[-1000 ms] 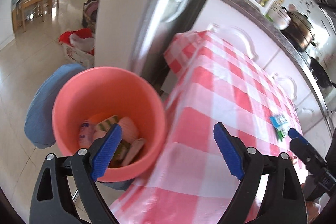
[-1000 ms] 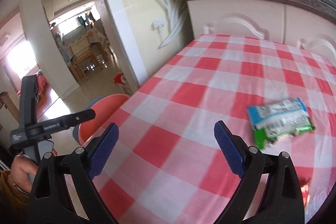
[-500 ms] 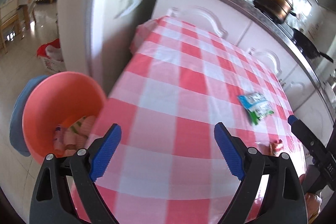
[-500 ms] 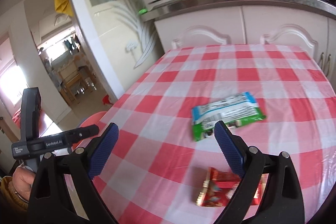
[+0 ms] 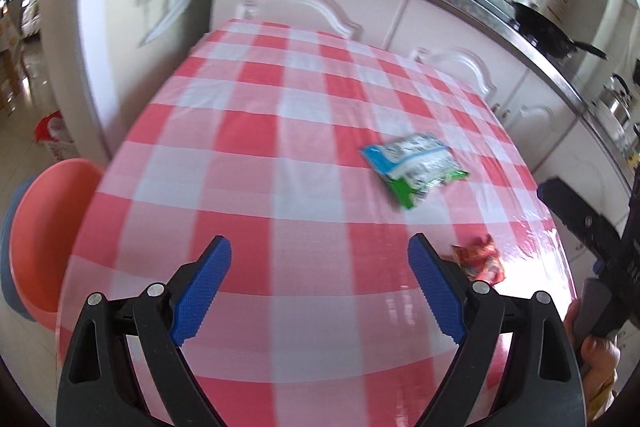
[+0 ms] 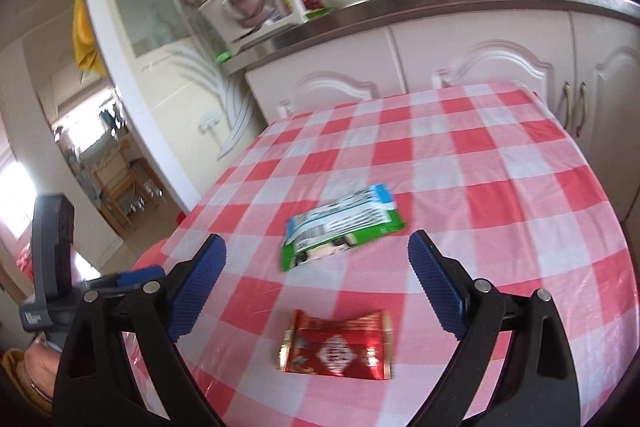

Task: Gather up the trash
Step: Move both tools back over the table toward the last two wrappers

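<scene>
Still — wrapper (image 6: pixel 338 345) lettering illegible

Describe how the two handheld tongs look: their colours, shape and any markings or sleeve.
Both tongs, left and right, have black plastic arms with triangular cut-outs and silver rivets, ending in blue ribbed pads. The right view shows the left tool's dark grey handle with small white lettering, and a mustard-yellow sleeve at the wrist.

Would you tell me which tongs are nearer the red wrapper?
Right. The right tongs hover open just over the red wrapper; the left tongs, also open, sit off to its left.
</scene>
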The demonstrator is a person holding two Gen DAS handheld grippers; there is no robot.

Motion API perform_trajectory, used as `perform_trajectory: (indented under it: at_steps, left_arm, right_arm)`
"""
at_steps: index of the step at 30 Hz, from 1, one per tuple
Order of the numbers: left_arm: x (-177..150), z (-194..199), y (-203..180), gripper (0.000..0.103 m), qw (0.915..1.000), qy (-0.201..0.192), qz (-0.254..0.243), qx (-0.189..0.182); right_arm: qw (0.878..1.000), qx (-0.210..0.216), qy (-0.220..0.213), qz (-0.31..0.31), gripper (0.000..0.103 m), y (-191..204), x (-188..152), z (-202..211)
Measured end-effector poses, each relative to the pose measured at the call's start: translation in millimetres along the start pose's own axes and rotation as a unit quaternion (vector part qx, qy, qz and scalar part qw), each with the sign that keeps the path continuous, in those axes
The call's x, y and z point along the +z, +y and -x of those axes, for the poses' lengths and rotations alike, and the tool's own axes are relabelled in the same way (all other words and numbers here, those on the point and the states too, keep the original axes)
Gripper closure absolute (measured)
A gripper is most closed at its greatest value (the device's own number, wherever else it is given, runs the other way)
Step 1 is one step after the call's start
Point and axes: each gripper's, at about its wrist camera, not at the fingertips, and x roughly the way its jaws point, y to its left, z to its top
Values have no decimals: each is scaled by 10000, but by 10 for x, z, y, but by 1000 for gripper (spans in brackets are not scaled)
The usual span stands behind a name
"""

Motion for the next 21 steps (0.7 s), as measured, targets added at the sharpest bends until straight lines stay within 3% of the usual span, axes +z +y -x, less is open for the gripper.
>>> perform_trajectory:
  at_steps: [10, 21]
  left_arm:
    - [-68, -136, -502, 14, 9976, 189, -501, -434]
    - [-297, -322, -938, 14, 9909, 654, -952, -697]
  right_arm:
    - [9985, -188, -236, -457, 10, -524, 111, 186]
    - [9933, -83, -11, -1149, 10, -1094, 131, 213]
